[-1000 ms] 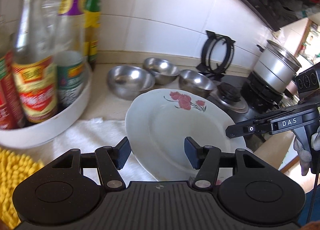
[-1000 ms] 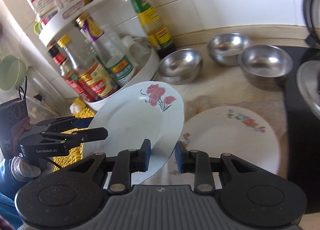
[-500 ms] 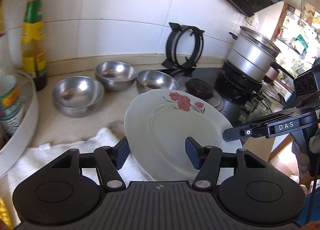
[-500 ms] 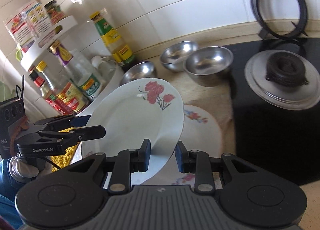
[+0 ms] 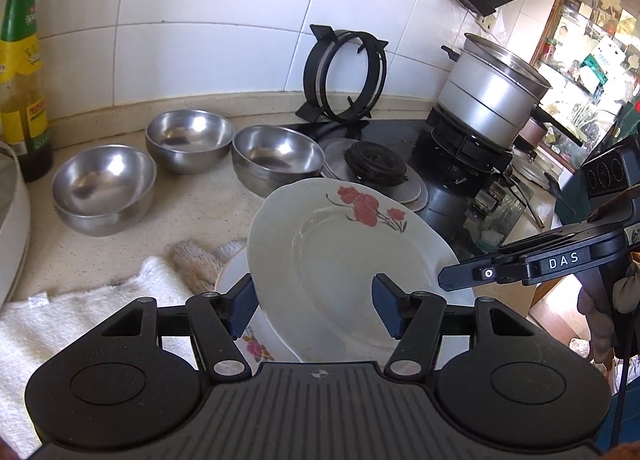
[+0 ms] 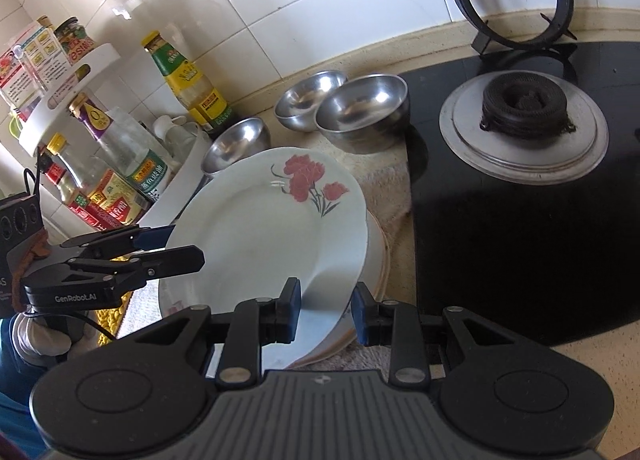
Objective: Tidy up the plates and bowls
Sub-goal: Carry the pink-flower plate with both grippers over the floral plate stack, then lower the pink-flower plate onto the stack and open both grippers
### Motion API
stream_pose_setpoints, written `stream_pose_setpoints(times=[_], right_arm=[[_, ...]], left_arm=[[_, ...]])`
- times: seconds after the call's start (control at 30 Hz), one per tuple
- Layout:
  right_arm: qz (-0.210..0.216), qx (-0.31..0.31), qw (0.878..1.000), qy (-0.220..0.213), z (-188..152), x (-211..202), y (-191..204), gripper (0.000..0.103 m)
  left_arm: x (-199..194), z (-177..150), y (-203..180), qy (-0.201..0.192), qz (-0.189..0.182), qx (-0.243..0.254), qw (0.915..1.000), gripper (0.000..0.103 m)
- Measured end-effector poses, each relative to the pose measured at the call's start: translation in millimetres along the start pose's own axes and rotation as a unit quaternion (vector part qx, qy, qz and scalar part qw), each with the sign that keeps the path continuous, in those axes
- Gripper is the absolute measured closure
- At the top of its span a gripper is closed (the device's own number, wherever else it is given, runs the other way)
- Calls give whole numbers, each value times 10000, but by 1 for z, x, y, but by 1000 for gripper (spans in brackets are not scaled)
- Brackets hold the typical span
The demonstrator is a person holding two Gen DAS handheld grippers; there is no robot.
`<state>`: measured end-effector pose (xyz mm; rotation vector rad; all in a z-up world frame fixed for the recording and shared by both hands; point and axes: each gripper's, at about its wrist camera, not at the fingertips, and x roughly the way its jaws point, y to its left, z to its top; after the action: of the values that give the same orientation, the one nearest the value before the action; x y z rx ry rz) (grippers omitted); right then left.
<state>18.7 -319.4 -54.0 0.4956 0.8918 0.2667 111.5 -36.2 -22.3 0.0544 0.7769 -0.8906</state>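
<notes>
Countertop (image 5: pixel 192 219) offers bare room between three steel bowls (image 5: pixel 105 187) and a black hob (image 6: pixel 520 244). Rose-patterned plate (image 6: pixel 264 236) tilts, flowers far-side, over another plate (image 6: pixel 378 256) it mostly hides. Right gripper (image 6: pixel 326 314), fingers apart, straddles its near rim; grip unclear. Left gripper (image 5: pixel 314 306) stands wide open around the opposite edge.

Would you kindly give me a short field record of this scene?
held item: flowered plate, tilted
held by: right gripper, shut on its rim
left gripper: open, straddling the plate's edge
beneath: second plate, flat on towel
bowls: three steel bowls, on counter near wall
</notes>
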Motion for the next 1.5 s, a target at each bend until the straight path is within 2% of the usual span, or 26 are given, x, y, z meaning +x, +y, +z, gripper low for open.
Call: stream_pose_setpoints(times=[0.43,0.83,1.1,1.3,1.4,1.5], right_arm=[[136,-156,9992,335,4,20,-7,70],[94,-344,9977,575,8,42,-9,69],[-26,-548,9970,546,11,41,-6,69],[-371,-736,9954,492,13,41,-8,67],[-230,-887,9954,278,15,33,-6,66],[-262,-1005,9942,262,17,33,-3,66]], left_arm=[[9,-4,0,59,235,-207,9995,34],[14,-8,7,118,288,-342,9989,34],[17,-10,8,197,262,-345,9989,34],[25,-17,7,400,249,-302,9984,36],[24,-19,11,419,315,-379,9979,37],[20,-20,15,349,440,-413,9976,36]])
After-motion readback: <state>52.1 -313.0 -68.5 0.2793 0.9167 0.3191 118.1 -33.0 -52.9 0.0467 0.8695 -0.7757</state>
